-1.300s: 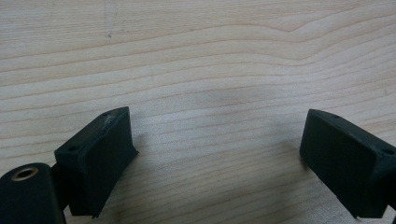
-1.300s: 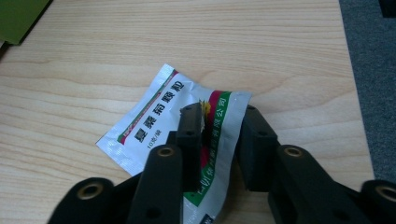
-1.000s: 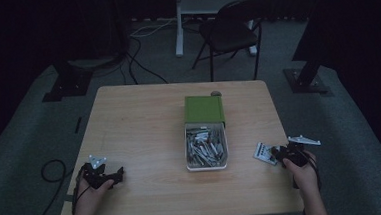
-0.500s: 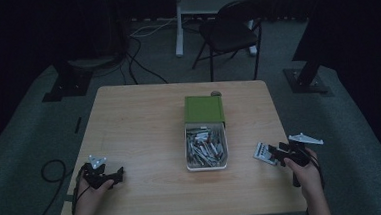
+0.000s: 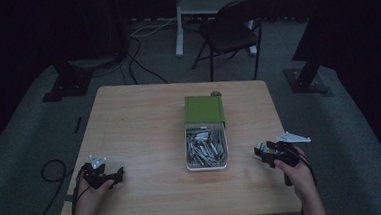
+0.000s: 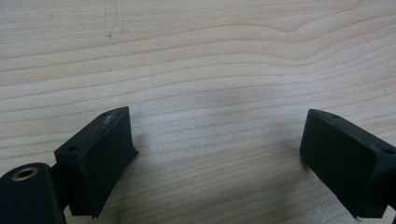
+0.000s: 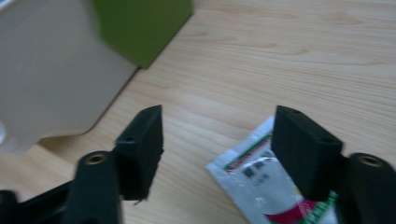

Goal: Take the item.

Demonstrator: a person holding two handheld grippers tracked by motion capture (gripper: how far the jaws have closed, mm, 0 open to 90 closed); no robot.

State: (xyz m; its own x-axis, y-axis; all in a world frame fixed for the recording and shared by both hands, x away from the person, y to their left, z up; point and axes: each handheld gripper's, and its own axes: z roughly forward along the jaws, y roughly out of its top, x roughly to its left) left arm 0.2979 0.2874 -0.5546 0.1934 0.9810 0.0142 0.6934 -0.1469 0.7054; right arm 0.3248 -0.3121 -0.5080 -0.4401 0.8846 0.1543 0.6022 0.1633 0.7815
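Observation:
A white tray holding several small packets sits mid-table, half slid out of its green sleeve. In the right gripper view the tray's wall and the sleeve stand close at upper left. My right gripper hovers right of the tray. Its jaws have just been opening and now stand apart over a white, green and red packet lying flat on the wood, without pressing it. My left gripper rests low at the near left, open over bare wood.
The wooden table stands in a dark room. A small dark round object lies at its far edge behind the sleeve. A folding chair stands beyond the table, and cables run across the floor at left.
The right gripper's jaws have spread wider and the hand has lifted and shifted slightly; the packet stays flat on the table. The left gripper has not moved.

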